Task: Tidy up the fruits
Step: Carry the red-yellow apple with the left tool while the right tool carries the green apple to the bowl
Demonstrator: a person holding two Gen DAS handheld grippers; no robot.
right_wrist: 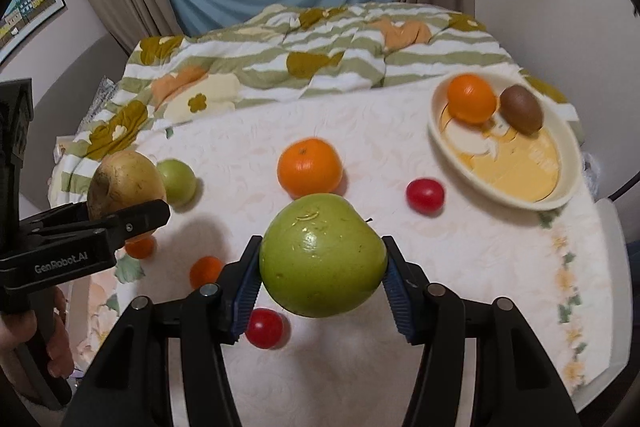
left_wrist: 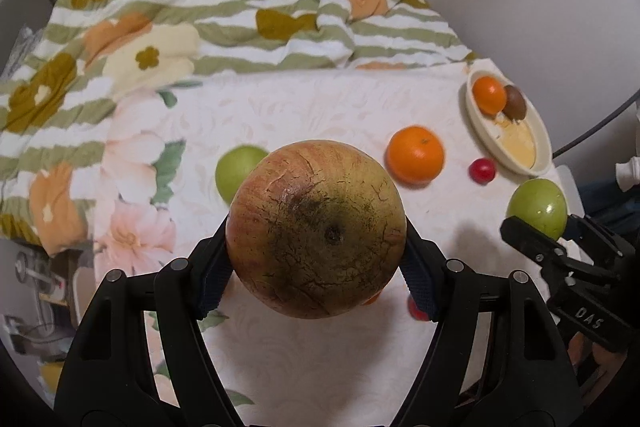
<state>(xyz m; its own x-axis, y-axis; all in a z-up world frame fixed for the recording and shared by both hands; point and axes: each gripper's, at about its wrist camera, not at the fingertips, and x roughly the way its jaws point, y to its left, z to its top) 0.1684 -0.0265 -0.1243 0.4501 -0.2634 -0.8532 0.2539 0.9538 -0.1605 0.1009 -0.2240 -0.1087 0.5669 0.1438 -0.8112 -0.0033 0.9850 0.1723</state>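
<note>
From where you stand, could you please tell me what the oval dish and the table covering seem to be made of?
Oval dish: likely glazed ceramic or melamine; smooth cream rim with a soft sheen, a yellow printed picture inside. Which one is unclear.
Table covering: woven cloth, matte, with a pale embossed leaf pattern and a printed floral border.

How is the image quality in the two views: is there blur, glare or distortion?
Left wrist view: strong fisheye bending with dark corners; the blanket is smeared, the red-green apple is sharp. Right wrist view: same bending; the dish rim is blurred, and the green apple shows a small glare spot.
</note>
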